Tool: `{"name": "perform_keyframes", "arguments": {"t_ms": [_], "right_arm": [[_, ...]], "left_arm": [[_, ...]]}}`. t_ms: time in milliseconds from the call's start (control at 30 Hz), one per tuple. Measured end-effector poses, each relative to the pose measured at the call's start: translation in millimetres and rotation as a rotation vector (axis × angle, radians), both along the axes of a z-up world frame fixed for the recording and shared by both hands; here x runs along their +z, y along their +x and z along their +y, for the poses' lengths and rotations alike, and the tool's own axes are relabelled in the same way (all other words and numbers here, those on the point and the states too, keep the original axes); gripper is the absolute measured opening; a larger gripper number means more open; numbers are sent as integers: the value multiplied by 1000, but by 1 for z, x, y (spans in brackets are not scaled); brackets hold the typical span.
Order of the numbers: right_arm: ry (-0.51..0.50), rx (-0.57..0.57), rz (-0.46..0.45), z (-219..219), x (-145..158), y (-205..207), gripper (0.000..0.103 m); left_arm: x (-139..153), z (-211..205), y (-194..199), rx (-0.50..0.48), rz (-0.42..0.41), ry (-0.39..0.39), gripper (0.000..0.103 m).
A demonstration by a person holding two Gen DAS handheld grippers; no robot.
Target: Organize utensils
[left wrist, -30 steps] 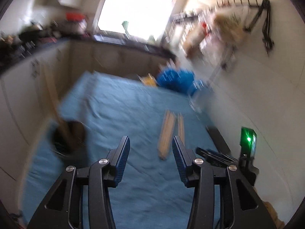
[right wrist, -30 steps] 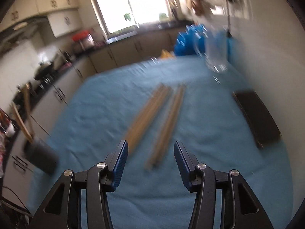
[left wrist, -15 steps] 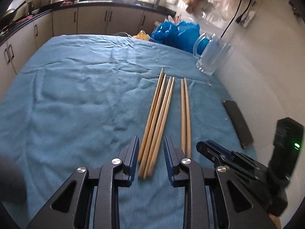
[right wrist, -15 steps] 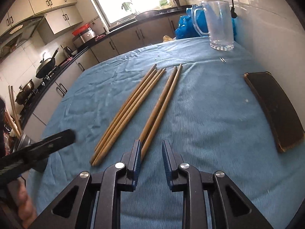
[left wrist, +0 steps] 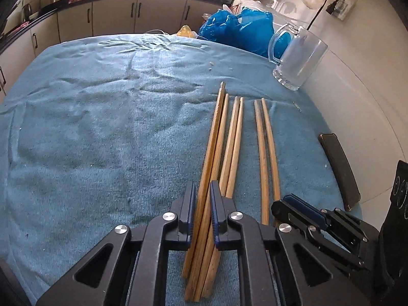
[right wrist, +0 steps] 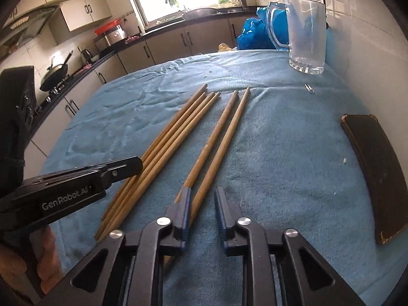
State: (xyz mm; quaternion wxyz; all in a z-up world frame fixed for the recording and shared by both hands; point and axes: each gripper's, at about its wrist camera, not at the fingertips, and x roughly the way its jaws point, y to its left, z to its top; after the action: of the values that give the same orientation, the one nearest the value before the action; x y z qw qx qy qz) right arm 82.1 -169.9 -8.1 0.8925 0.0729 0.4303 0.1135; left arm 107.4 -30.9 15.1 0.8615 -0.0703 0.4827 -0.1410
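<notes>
Several wooden chopsticks lie on a blue cloth (left wrist: 102, 127): a left bundle (left wrist: 219, 137) (right wrist: 173, 132) and a right pair (left wrist: 265, 148) (right wrist: 224, 132). My left gripper (left wrist: 202, 204) is closing on the near ends of the left bundle; its pads press the sticks, which stand stacked and slightly raised between them. My right gripper (right wrist: 202, 204) is closing at the near ends of the right pair. One stick lies between its jaws with cloth showing beside it, and the other runs under the left finger. Each gripper shows in the other's view (left wrist: 293, 204) (right wrist: 127, 165).
A glass mug (left wrist: 298, 58) (right wrist: 306, 33) stands at the far right by the wall. A flat dark case (left wrist: 339, 168) (right wrist: 377, 173) lies along the right edge. A blue plastic bag (left wrist: 237, 30) sits behind the table. Kitchen cabinets run along the left and back.
Both grippers came down and forward to the near ends of the chopsticks and narrowed their jaws. The left one now clamps the left bundle.
</notes>
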Motion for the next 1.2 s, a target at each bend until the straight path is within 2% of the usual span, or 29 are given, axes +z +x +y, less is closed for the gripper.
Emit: {"name": "perform_keyframes", "arguments": {"t_ms": [133, 167, 200, 233, 367, 467, 533, 633, 733, 867, 933, 1000, 1033, 1100, 1200], "right_arm": [[-36, -23, 8, 0, 0, 4, 12], [-40, -27, 11, 1, 1, 5, 12], [-49, -30, 13, 2, 1, 6, 12], [-54, -33, 14, 2, 1, 6, 12], [-63, -57, 41, 3, 2, 9, 10], [-37, -72, 63, -3, 3, 6, 9], [-22, -81, 76, -9, 2, 1, 8], [-47, -88, 90, -21, 3, -14, 8], [-86, -99, 88, -31, 3, -29, 8], [-66, -107, 73, -45, 3, -46, 9], [-67, -108, 58, -46, 3, -49, 9], [-76, -109, 54, -45, 3, -49, 9], [-82, -109, 51, -43, 2, -49, 9], [-92, -107, 44, -41, 2, -50, 9], [-77, -113, 41, -43, 2, -51, 9]], "left_arm": [[2, 1, 2, 11, 1, 19, 1], [3, 0, 1, 22, -8, 48, 0], [3, 0, 0, 37, -10, 88, 0], [-1, 1, -1, 37, 17, 97, 0], [-1, 6, -13, 40, 2, 119, 0], [0, 11, -24, 30, 12, 105, 0], [4, 18, -32, 17, 11, 44, 0], [11, 22, -37, -3, -8, -12, 0], [18, 17, -42, -31, -39, -20, 1], [8, 2, -34, -73, -10, 32, 1], [5, -1, -31, -70, -41, 82, 1], [5, -2, -27, -83, -45, 92, 1], [5, 0, -25, -74, -42, 97, 1], [4, 2, -18, -31, -52, 157, 0], [0, 9, -10, 2, -22, 163, 0]]}}
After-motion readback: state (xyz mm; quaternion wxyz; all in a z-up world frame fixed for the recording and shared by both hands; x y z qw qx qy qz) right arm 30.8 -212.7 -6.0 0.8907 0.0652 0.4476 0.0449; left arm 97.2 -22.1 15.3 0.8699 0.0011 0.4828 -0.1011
